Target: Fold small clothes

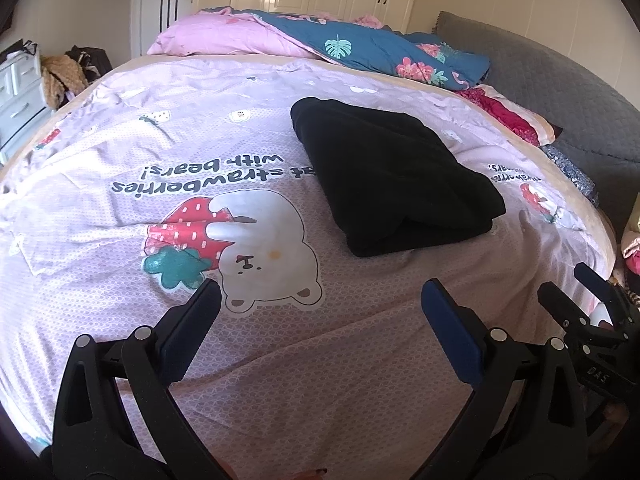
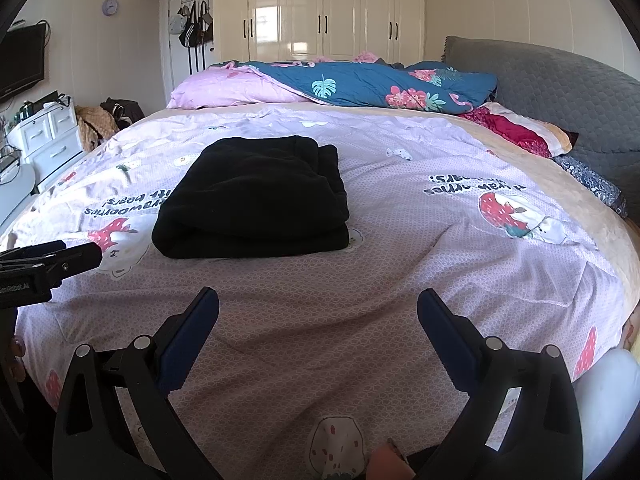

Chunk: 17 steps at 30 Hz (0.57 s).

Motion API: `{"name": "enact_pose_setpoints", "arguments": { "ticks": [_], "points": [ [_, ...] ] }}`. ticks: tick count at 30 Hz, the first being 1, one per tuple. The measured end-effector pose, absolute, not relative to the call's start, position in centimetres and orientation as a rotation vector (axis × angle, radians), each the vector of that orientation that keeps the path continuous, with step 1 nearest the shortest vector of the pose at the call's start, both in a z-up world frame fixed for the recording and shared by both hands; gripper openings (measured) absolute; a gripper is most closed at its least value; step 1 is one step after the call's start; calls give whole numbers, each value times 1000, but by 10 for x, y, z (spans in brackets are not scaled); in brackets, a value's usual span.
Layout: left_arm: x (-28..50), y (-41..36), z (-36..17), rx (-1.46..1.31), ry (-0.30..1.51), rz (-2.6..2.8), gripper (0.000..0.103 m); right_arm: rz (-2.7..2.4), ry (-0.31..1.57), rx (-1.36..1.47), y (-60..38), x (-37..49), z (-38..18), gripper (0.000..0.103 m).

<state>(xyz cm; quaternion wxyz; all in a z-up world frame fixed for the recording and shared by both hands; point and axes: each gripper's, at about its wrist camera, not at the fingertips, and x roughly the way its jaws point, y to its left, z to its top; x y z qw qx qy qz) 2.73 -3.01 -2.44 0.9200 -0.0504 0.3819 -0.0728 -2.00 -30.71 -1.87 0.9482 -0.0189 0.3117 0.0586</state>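
Observation:
A black garment (image 1: 394, 176) lies folded into a thick rectangle on the pale purple bedspread (image 1: 120, 184), ahead and right of my left gripper (image 1: 320, 294). That gripper hovers open over the bedspread with nothing between its fingers. In the right wrist view the same black garment (image 2: 256, 200) sits ahead and slightly left of my right gripper (image 2: 318, 300), which is also open and empty, well short of the cloth. The right gripper (image 1: 576, 296) shows at the right edge of the left view. The left gripper (image 2: 86, 254) pokes in from the left of the right view.
A pink pillow (image 2: 236, 88) and a blue floral quilt (image 2: 380, 82) are heaped at the far side of the bed. A grey padded headboard (image 2: 560, 92) runs along the right. White drawers (image 2: 48, 136) and a pile of bags stand at the far left.

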Motion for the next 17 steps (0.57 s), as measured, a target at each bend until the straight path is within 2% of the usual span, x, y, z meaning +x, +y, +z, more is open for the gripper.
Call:
{"name": "enact_pose_setpoints", "arguments": {
  "ticks": [8, 12, 15, 17],
  "points": [
    [25, -10, -25, -156, 800, -171, 94, -40, 620, 92, -356, -26, -8, 99],
    [41, 62, -33, -196, 828, -12, 94, -321, 604, 219, -451, -38, -4, 99],
    [58, 152, -36, -202, 841, 202, 94, -653, 653, 306, -558, -55, -24, 99],
    [65, 203, -35, -215, 832, 338, 94, -886, 750, 320, -628, -65, -46, 99]
  ]
}}
